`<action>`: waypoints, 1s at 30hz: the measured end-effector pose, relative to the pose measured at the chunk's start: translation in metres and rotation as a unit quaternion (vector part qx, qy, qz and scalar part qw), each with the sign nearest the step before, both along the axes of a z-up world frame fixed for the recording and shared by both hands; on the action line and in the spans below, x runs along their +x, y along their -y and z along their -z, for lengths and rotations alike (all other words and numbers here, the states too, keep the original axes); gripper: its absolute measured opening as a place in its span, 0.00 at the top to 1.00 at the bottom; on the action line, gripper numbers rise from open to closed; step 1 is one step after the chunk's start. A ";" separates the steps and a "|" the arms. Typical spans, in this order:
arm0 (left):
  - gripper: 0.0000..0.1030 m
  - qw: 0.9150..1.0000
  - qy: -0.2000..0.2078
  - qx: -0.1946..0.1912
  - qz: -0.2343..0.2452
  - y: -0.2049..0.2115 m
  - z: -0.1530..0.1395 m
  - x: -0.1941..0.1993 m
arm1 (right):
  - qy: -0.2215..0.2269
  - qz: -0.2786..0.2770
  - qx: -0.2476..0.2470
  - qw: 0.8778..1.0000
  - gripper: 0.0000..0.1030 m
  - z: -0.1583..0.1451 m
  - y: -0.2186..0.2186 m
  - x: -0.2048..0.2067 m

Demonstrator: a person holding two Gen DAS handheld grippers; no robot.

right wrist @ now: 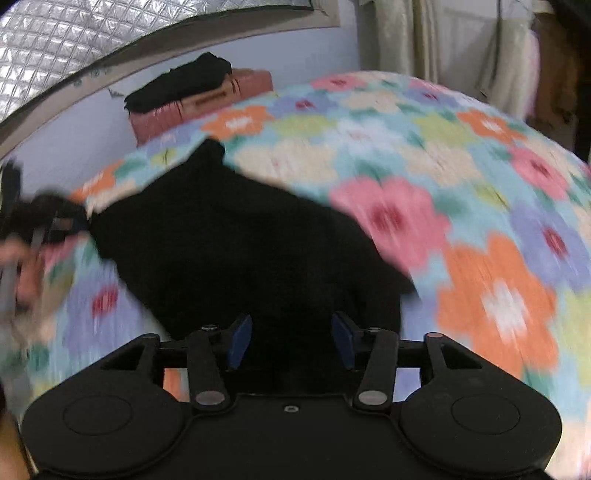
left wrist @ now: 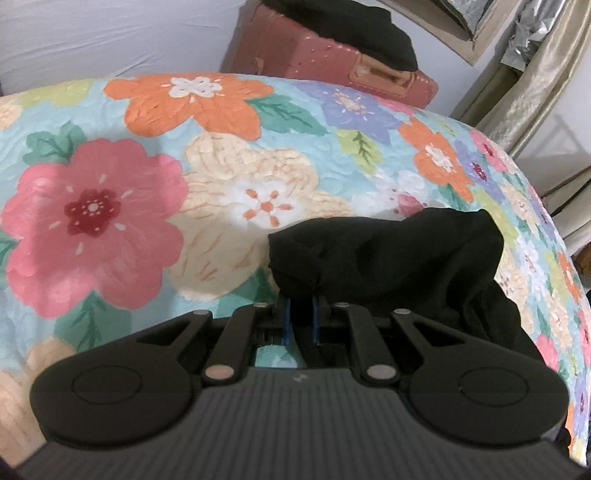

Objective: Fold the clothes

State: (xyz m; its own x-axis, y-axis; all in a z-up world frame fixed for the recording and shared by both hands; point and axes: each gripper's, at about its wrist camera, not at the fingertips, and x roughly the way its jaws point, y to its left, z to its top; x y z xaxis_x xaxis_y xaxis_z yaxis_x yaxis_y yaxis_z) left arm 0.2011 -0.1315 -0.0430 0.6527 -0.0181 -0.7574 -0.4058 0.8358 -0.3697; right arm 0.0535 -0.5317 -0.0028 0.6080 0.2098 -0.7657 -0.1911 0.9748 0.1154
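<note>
A black garment [left wrist: 388,258] lies on a flowered bedspread [left wrist: 147,177]. My left gripper [left wrist: 300,314] is shut on one edge of it; the cloth bunches over the blue pads and trails off to the right. In the right wrist view the same black garment [right wrist: 240,251] spreads across the bedspread [right wrist: 461,221]. My right gripper [right wrist: 291,339] is open, its blue pads [right wrist: 240,339] apart on either side of the near edge of the cloth. The left gripper [right wrist: 55,221] shows blurred at the far left, holding a corner.
A pink suitcase [left wrist: 332,62] with a folded pile of black clothes [left wrist: 354,29] on top stands behind the bed by the wall. Curtains [left wrist: 535,74] hang at the right. The right wrist view is blurred by motion.
</note>
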 end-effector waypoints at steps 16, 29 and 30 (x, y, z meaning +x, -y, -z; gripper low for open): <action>0.75 0.998 -0.045 0.019 0.047 0.019 -0.014 -0.046 | 0.039 -0.008 -0.109 0.993 0.47 0.064 -0.009 -0.052; 0.52 0.937 -0.080 -0.161 0.300 0.131 -0.009 -0.112 | -0.049 -0.053 0.255 0.964 0.82 0.021 -0.033 -0.085; 0.51 0.934 -0.085 -0.155 0.312 0.135 -0.008 -0.113 | -0.063 -0.070 0.263 0.960 0.82 0.024 -0.041 -0.088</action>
State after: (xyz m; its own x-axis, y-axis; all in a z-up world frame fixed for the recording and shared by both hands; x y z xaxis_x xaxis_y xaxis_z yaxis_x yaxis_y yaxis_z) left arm 0.0883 -0.2670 -0.0353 0.3134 -0.5901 -0.7440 0.0495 0.7926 -0.6078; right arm -0.0341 -0.4903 -0.0272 0.4553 0.6606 -0.5969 -0.2683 0.7411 0.6155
